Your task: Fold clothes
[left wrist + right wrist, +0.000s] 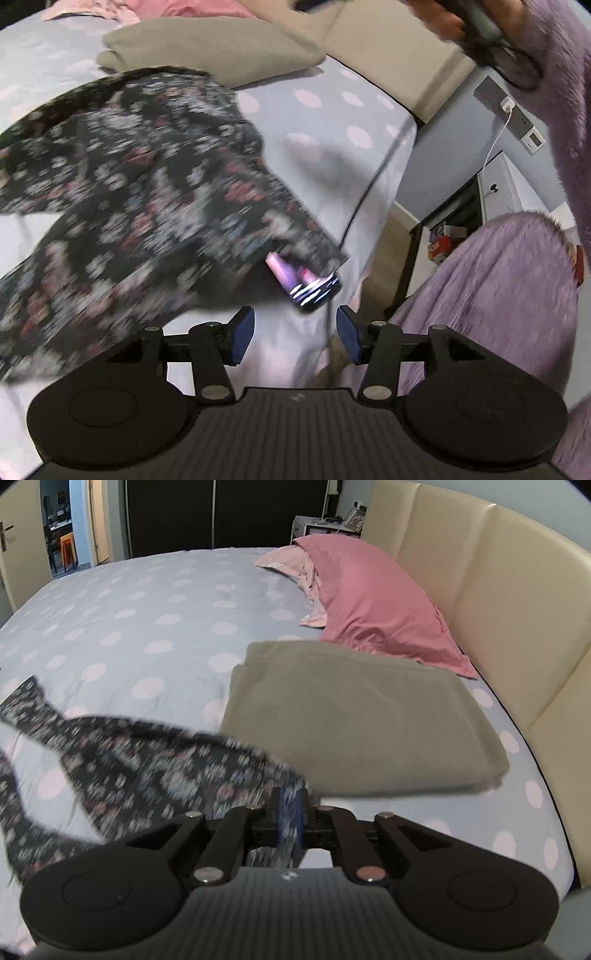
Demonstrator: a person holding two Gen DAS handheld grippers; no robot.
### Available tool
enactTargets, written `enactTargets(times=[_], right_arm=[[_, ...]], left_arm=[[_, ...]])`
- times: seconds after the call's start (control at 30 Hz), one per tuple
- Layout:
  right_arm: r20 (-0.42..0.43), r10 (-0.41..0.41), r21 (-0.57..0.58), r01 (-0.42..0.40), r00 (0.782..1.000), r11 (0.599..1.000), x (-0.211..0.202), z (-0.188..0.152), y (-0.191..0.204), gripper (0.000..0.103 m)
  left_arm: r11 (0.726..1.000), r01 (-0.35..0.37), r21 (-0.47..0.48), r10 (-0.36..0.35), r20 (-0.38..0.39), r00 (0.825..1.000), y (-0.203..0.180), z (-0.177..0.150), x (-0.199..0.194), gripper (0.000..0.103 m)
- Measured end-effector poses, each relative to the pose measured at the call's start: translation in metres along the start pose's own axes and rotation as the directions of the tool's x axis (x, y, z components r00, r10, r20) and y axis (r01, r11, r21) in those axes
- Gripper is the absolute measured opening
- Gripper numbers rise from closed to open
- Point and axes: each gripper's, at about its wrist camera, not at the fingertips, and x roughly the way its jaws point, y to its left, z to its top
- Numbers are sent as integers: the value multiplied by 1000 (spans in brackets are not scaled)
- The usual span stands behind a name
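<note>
A dark floral garment (140, 192) hangs blurred over the dotted bedsheet (332, 122), spreading left across the left wrist view. My left gripper (295, 336) is open just below its loose lower corner, and nothing lies between the blue pads (243, 336). In the right wrist view my right gripper (290, 819) is shut on an edge of the floral garment (147, 771), which trails off to the left above the sheet. A folded olive cloth (351, 720) lies on the bed just beyond that gripper and also shows as the olive cloth (207, 48) in the left wrist view.
A phone (314, 291) with a lit screen lies on the bed under the garment's corner. A pink pillow (369, 602) rests against the cream headboard (498, 609). The person's purple sleeve (509, 295) fills the right; the bed edge and a side table (461, 229) are there.
</note>
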Motion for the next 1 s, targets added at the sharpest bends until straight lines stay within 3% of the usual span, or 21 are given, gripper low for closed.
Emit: enactTargets(times=[0.2, 0.4, 0.6, 0.87, 1.0], right_arm=[[-58, 63, 119, -55, 996, 991, -29, -59, -1, 11], [-153, 172, 338, -112, 973, 935, -20, -140, 1, 27], [-214, 257, 538, -106, 942, 837, 15, -208, 10, 34], [-297, 323, 685, -35, 899, 728, 52, -256, 5, 41], [-299, 372, 753, -22, 878, 658, 56, -270, -1, 42]], left_arm=[[994, -109, -15, 109, 48, 993, 30, -39, -41, 48], [968, -217, -129, 232, 114, 966, 76, -52, -70, 48], [944, -245, -222, 287, 178, 941, 101, -60, -88, 48], [920, -282, -273, 343, 211, 915, 112, -69, -94, 48], [889, -364, -277, 424, 204, 882, 121, -75, -95, 49]])
